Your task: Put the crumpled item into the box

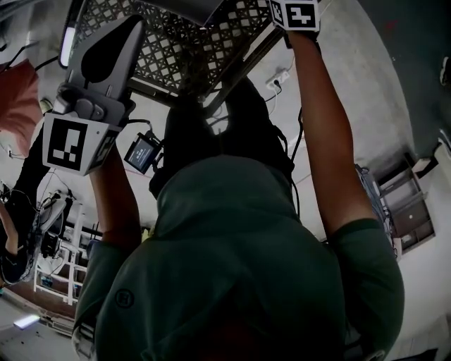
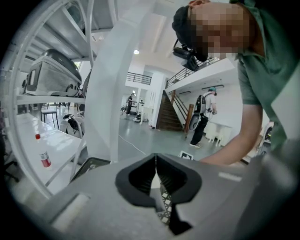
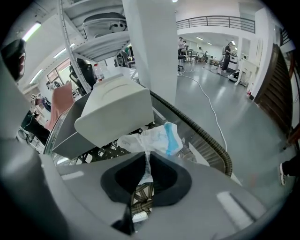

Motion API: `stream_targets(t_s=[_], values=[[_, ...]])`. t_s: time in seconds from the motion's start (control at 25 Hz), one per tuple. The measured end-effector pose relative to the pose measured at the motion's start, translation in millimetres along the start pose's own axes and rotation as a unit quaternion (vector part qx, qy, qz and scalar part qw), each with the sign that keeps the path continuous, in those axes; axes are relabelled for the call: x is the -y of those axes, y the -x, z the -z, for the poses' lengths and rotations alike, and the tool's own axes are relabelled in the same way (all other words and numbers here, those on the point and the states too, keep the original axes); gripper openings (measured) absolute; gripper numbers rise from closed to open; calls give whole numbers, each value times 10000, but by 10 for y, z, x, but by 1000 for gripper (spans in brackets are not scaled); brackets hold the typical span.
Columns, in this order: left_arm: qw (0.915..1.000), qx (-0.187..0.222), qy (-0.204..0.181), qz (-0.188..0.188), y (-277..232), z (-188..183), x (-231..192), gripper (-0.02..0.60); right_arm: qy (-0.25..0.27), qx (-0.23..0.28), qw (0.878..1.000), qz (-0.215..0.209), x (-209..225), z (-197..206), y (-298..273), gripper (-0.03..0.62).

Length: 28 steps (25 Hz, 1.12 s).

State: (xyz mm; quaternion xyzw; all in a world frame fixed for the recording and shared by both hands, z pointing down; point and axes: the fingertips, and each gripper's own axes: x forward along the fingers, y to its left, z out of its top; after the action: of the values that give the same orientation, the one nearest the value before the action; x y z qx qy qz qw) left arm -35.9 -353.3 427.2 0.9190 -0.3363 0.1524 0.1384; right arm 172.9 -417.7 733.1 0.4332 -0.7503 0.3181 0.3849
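The crumpled item (image 3: pixel 154 139) is a white wad with a blue patch. It sticks out just past my right gripper (image 3: pixel 146 161), whose jaws are shut on a thin tail of it. Right behind it sits a white rounded box (image 3: pixel 117 110), above a dark woven lattice surface (image 3: pixel 140 194). The jaws of my left gripper (image 2: pixel 156 166) meet with nothing between them, and lattice shows through the gap below. In the head view the left gripper (image 1: pixel 130 25) points at a lattice panel (image 1: pixel 183 42). Of the right gripper only its marker cube (image 1: pixel 294 14) shows there.
A grey metal bin (image 3: pixel 70 136) lies left of the white box. A white pillar (image 3: pixel 150 47) and shelf racks (image 2: pixel 47 98) stand close by. A small red-capped bottle (image 2: pixel 44 159) is on a white table. People (image 2: pixel 204 117) and stairs (image 2: pixel 171 112) are far off across the hall.
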Motion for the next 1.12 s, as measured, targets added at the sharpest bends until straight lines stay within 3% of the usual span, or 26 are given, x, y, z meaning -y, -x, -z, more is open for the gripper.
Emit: stream_targets(t_s=[0.72, 1.12], values=[[9995, 260, -82, -144, 360, 100, -45, 6, 66, 577, 9978, 321, -157, -173, 396, 12], [9985, 430, -92, -340, 731, 29, -163, 6, 366, 873, 9953, 192, -620, -534, 589, 12]])
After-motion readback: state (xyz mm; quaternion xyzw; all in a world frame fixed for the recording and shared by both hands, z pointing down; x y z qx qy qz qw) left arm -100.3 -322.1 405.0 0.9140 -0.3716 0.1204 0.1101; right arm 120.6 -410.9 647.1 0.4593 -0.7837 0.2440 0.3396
